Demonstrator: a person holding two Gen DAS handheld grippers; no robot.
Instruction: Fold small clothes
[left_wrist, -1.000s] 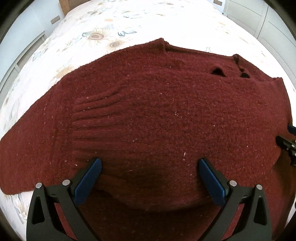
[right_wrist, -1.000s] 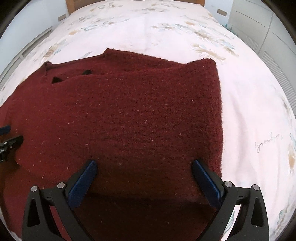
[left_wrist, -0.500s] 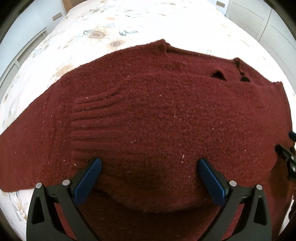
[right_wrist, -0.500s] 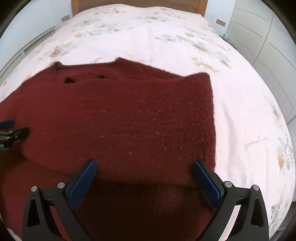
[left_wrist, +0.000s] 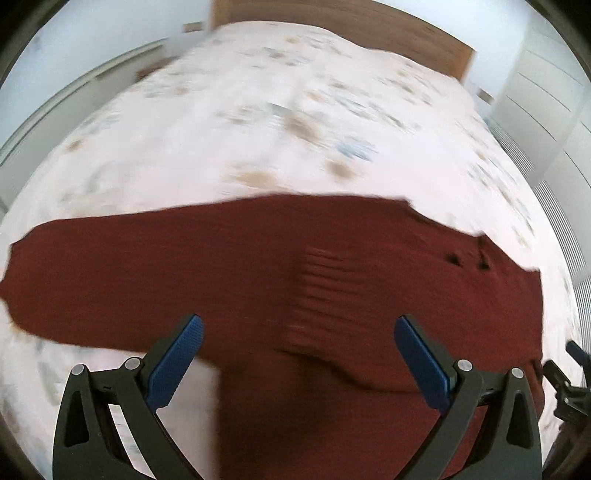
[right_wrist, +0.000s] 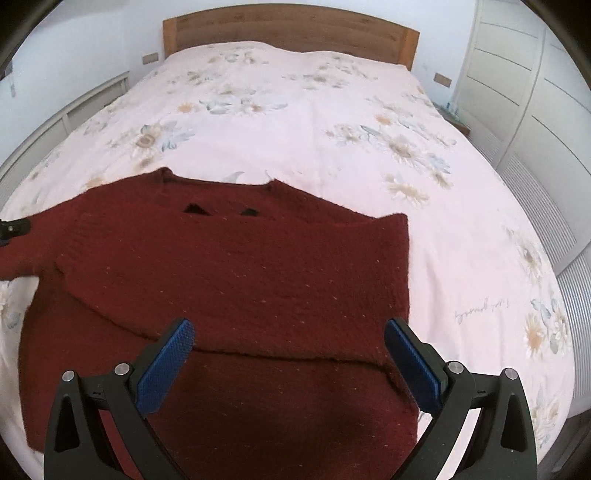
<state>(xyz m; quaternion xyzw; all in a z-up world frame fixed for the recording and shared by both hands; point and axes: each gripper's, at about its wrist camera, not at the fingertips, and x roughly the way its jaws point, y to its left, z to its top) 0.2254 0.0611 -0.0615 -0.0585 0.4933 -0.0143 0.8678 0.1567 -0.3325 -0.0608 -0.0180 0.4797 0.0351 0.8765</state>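
a dark red knitted sweater (right_wrist: 236, 280) lies flat on a bed (right_wrist: 314, 122) covered with a pale pink floral sheet, at the near end of the mattress. in the right wrist view its neckline points toward the wooden headboard (right_wrist: 291, 29), and two small dark openings show just below the collar. the sweater's right side has been folded over onto the body, so that edge runs straight, and a folded layer ends in a ridge across the garment just ahead of the fingers. the lower body of the sweater reaches down under the camera

the right gripper (right_wrist: 288, 363) hangs above the lower half of the sweater with its blue-padded fingers (right_wrist: 166, 365) spread wide, nothing between them

the left wrist view is blurred. there one sleeve (left_wrist: 110, 284) stretches out flat to the left across the sheet, and a ribbed cuff (left_wrist: 321, 291) lies on top of the sweater's chest. the left gripper (left_wrist: 295, 362) is over the sweater near that sleeve's armpit, its fingers (left_wrist: 177, 362) also wide apart and holding nothing. part of the other gripper shows at the right edge of this view

white panelled wardrobe doors (right_wrist: 535, 92) stand to the right of the bed
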